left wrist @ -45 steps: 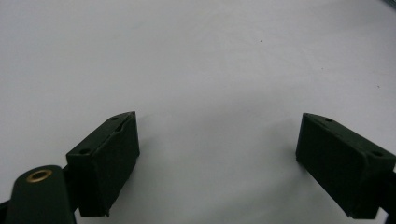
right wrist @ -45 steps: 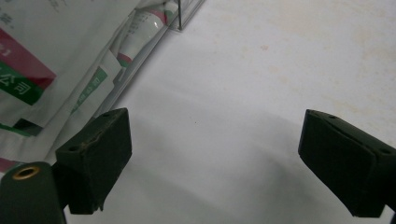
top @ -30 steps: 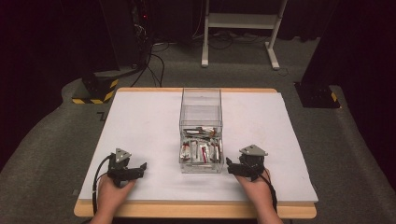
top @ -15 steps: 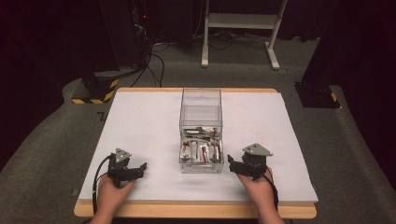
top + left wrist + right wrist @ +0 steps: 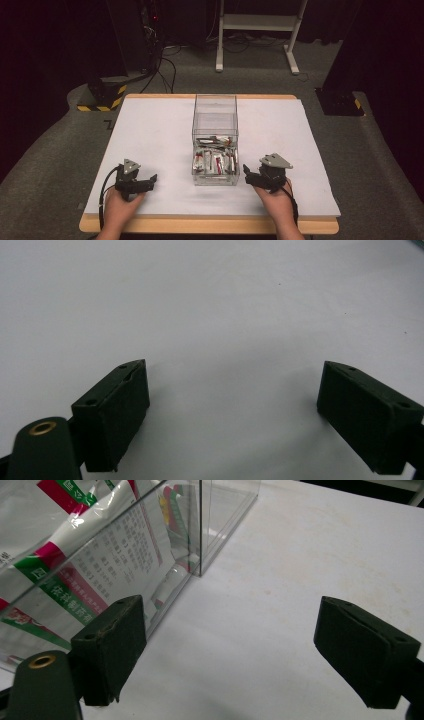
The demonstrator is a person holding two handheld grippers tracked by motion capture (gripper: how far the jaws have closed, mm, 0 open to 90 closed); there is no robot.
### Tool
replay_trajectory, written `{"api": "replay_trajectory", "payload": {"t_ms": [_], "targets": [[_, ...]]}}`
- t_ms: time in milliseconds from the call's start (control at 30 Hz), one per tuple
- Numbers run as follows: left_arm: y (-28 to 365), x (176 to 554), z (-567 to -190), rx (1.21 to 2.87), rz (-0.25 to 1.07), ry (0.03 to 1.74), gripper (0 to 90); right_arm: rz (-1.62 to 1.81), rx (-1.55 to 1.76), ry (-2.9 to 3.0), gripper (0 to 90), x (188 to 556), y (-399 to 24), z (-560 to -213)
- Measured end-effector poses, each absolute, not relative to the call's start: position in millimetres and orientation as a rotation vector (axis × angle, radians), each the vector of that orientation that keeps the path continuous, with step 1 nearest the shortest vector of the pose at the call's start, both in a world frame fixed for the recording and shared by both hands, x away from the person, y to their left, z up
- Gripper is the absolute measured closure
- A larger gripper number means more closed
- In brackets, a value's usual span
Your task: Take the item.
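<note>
Here, closest to the person, both hands rest low at the near edge of the white surface [image 5: 150, 130], each holding a claw pointed inward, which looks like a ready stance taken before any reaching starts. The left claw [image 5: 150, 179] sits well apart from the box; in the left gripper view [image 5: 232, 405] its two black jaws stand wide open with nothing but bare white between them, so it holds nothing. The right claw [image 5: 247, 175] lies just beside the near right corner of the clear box [image 5: 215, 107], and in the right gripper view [image 5: 230, 650] its jaws are likewise spread wide and empty, with the box's see-through wall rising just beyond the left jaw. Through that wall printed sachets [image 5: 75, 555] in red, green and white show pressed against the plastic. From above, the sachets [image 5: 215, 160] lie heaped in the near half of the box, while the far half looks bare. I would judge the box stands in the middle, open at the top, so that either hand can dip in from its own side, and the right claw, being the nearer, seems the likelier to go first. Beyond the surface lie a grey floor, cables and a white stand [image 5: 257, 22] in the dark
</note>
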State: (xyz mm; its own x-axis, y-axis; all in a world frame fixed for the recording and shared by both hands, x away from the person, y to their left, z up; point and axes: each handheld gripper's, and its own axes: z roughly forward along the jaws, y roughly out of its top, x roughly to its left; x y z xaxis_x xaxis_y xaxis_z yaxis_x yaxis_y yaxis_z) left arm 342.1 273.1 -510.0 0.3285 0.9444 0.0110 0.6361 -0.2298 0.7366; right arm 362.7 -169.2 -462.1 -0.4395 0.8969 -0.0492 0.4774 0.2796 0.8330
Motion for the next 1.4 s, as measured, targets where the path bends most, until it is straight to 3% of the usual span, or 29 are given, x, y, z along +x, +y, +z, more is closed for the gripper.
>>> {"api": "replay_trajectory", "payload": {"t_ms": [1400], "targets": [[273.1,342.1,-510.0,1.960,0.623,1.386,13.5,1.176,1.069,2.027,13.7,355.1,-132.8,-423.0]]}}
